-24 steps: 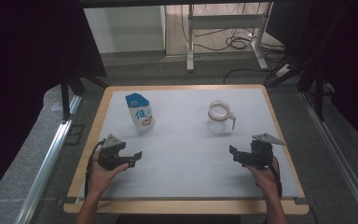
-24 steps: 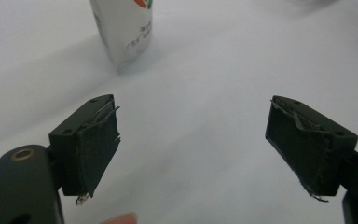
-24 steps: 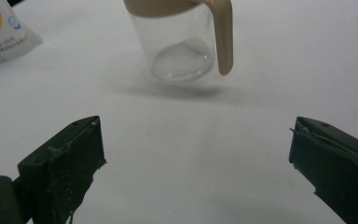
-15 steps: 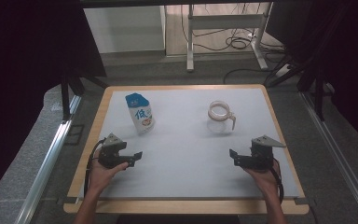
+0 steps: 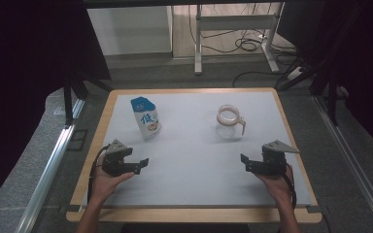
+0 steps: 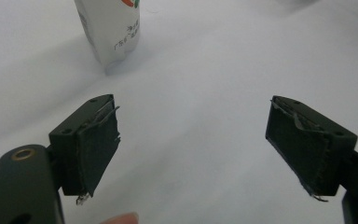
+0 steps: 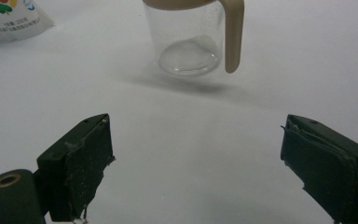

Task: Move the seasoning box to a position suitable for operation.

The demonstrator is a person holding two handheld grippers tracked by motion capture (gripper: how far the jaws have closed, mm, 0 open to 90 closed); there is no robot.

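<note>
Where it stands upright, the milk pouch (image 5: pixel 146 118) — white, blue-topped, printed.

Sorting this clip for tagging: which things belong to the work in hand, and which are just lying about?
In the job:
milk pouch, upright ahead of the open left gripper
glass jug, ahead of the open right gripper

Just lying about:
cables on the floor
metal stand

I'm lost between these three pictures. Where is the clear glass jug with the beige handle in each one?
High view: the glass jug stands right of centre on the white table, ahead of the right gripper.
Left gripper view: not in it.
Right gripper view: top centre, beige handle to its right.
Shared landmark: the milk pouch, upper left in all three.
</note>
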